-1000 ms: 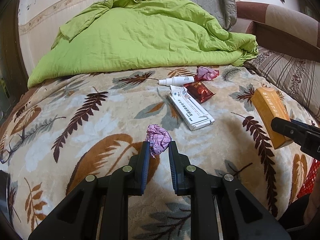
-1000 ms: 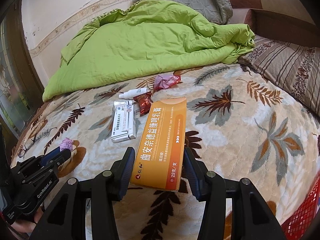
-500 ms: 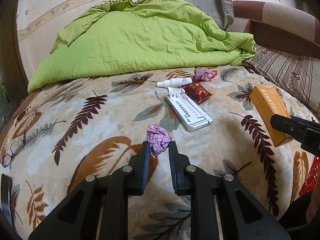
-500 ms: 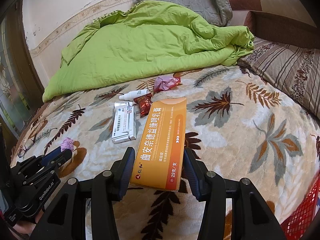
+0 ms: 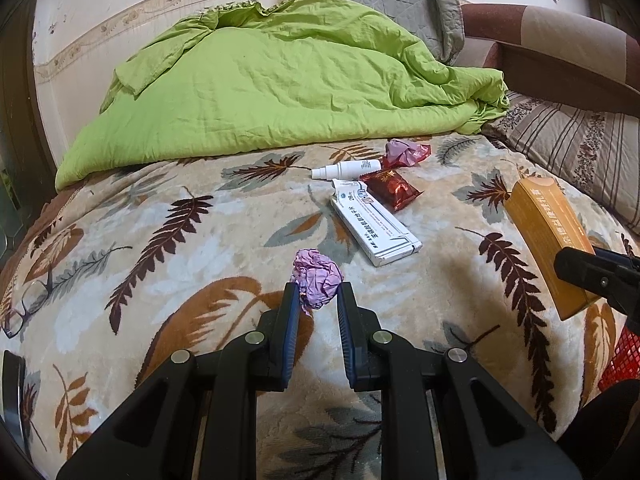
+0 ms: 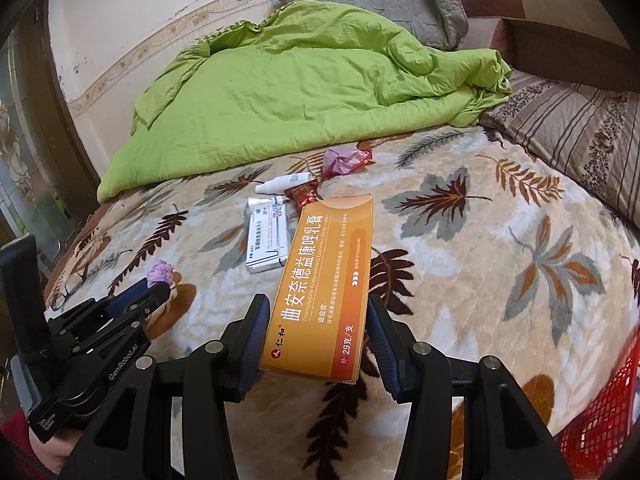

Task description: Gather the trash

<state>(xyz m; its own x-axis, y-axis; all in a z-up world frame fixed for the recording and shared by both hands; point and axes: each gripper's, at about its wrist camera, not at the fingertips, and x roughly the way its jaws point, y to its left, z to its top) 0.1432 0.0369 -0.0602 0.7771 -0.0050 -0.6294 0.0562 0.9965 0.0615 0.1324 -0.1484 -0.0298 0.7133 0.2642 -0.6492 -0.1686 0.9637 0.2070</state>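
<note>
A crumpled purple wrapper (image 5: 317, 278) is pinched between the blue pads of my left gripper (image 5: 318, 296), held above the leaf-patterned blanket (image 5: 180, 248). My right gripper (image 6: 318, 312) is shut on a long orange medicine box (image 6: 326, 276), which also shows at the right of the left wrist view (image 5: 548, 240). On the blanket lie a white medicine box (image 5: 372, 226), a dark red packet (image 5: 392, 188), a small white spray bottle (image 5: 348, 168) and a pink-red wrapper (image 5: 404, 152). From the right wrist view the left gripper (image 6: 154, 286) and purple wrapper (image 6: 161, 272) sit at the lower left.
A rumpled green quilt (image 5: 272, 84) and grey pillow (image 5: 380, 8) fill the back of the bed. A striped pillow (image 5: 576, 148) lies at the right. A red mesh basket (image 6: 600, 420) stands past the bed's right edge. Eyeglasses (image 5: 24, 308) rest at the left.
Both grippers have kept their holds and drifted back slightly; the items on the blanket have not moved.
</note>
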